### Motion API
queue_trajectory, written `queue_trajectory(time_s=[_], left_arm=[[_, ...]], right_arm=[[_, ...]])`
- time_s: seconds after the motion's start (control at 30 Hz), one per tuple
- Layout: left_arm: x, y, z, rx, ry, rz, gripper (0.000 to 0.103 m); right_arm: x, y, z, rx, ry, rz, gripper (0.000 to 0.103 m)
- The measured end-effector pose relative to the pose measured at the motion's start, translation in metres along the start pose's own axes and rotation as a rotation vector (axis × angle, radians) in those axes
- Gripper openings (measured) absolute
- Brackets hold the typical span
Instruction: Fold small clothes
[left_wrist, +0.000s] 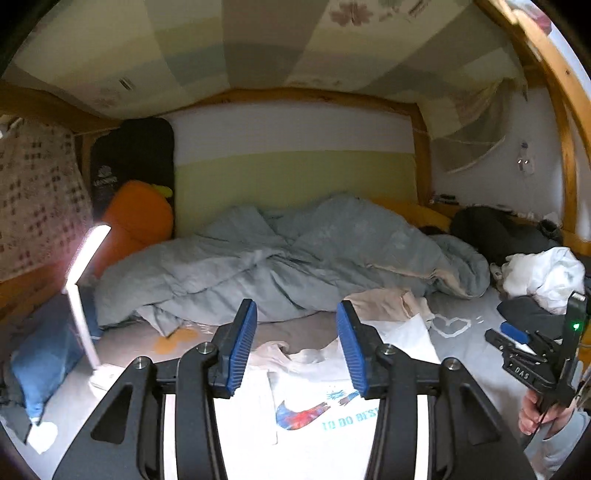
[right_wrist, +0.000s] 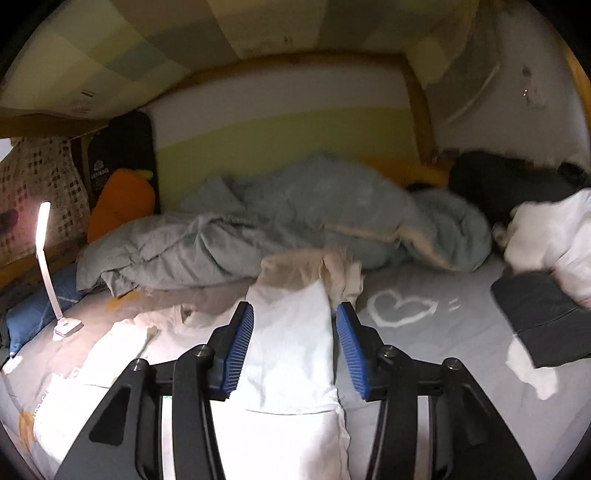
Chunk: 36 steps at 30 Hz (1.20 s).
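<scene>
From the left wrist view, the left hand-held gripper (left_wrist: 295, 347) hangs over the bed (left_wrist: 469, 354) with its blue pads apart and nothing between them, pointing out across a white T-shirt (left_wrist: 314, 410) that lies flat on the sheet just below. Its chest print shows a red-and-blue swoosh shape and turquoise lettering that reads roughly "TO DO BEST", the end cut off by the gripper finger. At the right edge the right hand-held gripper (left_wrist: 517, 339) is held up in a hand (left_wrist: 535, 413); the letters "DAS" show on its black body, and its jaws look parted and empty. A lit white desk lamp (left_wrist: 83, 291) stands on the left, and a black cushion (left_wrist: 129, 162) behind the carrot plush (left_wrist: 136, 218) carries a pale logo too small to read. Over to the right wrist view: the right hand-held gripper (right_wrist: 293, 350) is also open with nothing clamped, above a white folded-over panel (right_wrist: 291, 350) of the shirt, with a beige garment (right_wrist: 314, 269) beyond it against the grey duvet (right_wrist: 258, 229). A white heart outline (right_wrist: 399, 306) is printed on the sheet. My call: the next fold wants both grippers down on matching edges of the shirt, pinching one layer only and carrying it over evenly so the print stays flat and no crease drags.
</scene>
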<state>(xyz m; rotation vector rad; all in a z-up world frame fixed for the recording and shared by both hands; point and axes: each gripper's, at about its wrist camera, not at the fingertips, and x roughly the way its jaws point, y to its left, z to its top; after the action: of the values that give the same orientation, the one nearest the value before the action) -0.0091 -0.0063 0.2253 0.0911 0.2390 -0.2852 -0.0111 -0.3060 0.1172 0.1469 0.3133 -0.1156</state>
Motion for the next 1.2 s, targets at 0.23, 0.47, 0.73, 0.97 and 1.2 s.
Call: queue_trajectory(time_s=[0.23, 0.47, 0.73, 0.97, 1.2], left_arm=[[-0.050, 0.020, -0.056, 0.024, -0.140, 0.200, 0.098], [-0.073, 0.013, -0.169, -0.034, -0.295, 0.280, 0.101], [-0.055, -0.019, -0.212, 0.060, -0.238, 0.304, 0.101], [-0.041, -0.035, -0.239, -0.022, -0.064, 0.220, 0.101], [-0.031, -0.036, -0.254, -0.058, 0.028, 0.213, 0.101]], right_arm=[[-0.042, 0.022, -0.026, 0.072, -0.009, 0.016, 0.075], [-0.078, 0.040, -0.065, -0.029, -0.035, -0.034, 0.090], [-0.101, 0.064, -0.103, -0.145, -0.121, -0.157, 0.102], [-0.090, 0.076, -0.116, -0.184, -0.048, -0.139, 0.102], [-0.077, 0.064, -0.125, -0.100, 0.050, -0.147, 0.102]])
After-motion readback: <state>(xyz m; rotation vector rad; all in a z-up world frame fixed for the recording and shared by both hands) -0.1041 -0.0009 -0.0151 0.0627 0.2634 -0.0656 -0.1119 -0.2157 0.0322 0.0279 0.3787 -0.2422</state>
